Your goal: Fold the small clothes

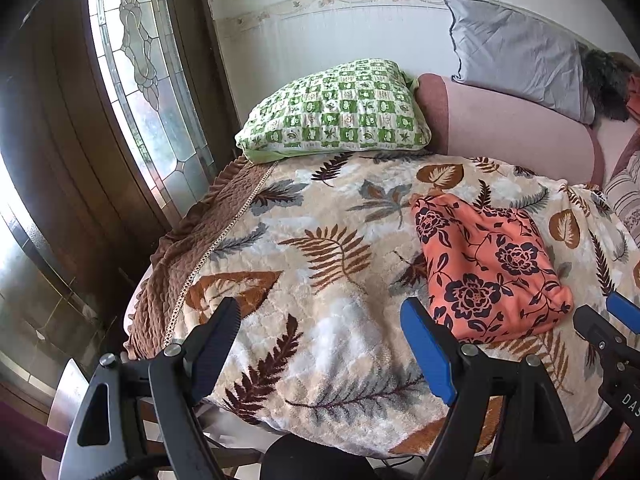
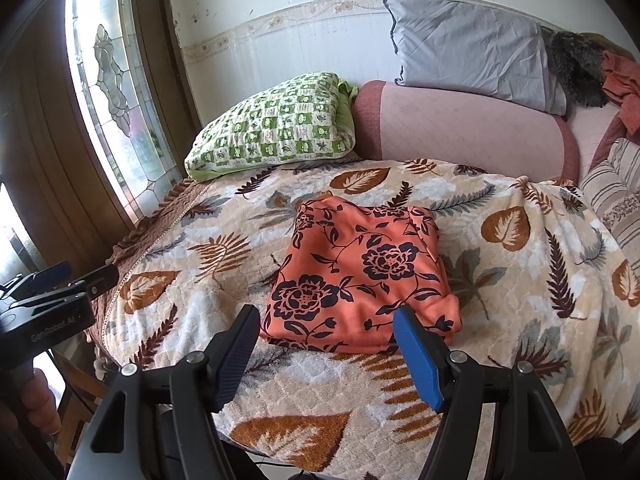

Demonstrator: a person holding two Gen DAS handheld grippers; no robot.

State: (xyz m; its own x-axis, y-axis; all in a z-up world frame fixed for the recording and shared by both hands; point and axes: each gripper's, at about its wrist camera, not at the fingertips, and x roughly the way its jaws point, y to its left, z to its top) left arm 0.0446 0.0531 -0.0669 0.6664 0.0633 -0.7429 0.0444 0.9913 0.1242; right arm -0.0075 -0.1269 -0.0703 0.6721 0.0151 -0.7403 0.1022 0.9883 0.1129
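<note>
Orange flowered garment point(image 2: 362, 270) lies folded into a neat square on the leaf-print blanket point(image 2: 520, 280), near the bed's front edge. Right gripper point(image 2: 326, 320) hovers just before its near edge, jaws apart, nothing between them. Left gripper point(image 1: 320, 320) hangs over bare blanket to the garment's left, jaws also wide and empty. Green checked pillow point(image 2: 276, 132) sits at the far side by the window point(image 2: 104, 80); pink bolster point(image 2: 460, 128) and grey pillow point(image 2: 472, 44) behind.
</note>
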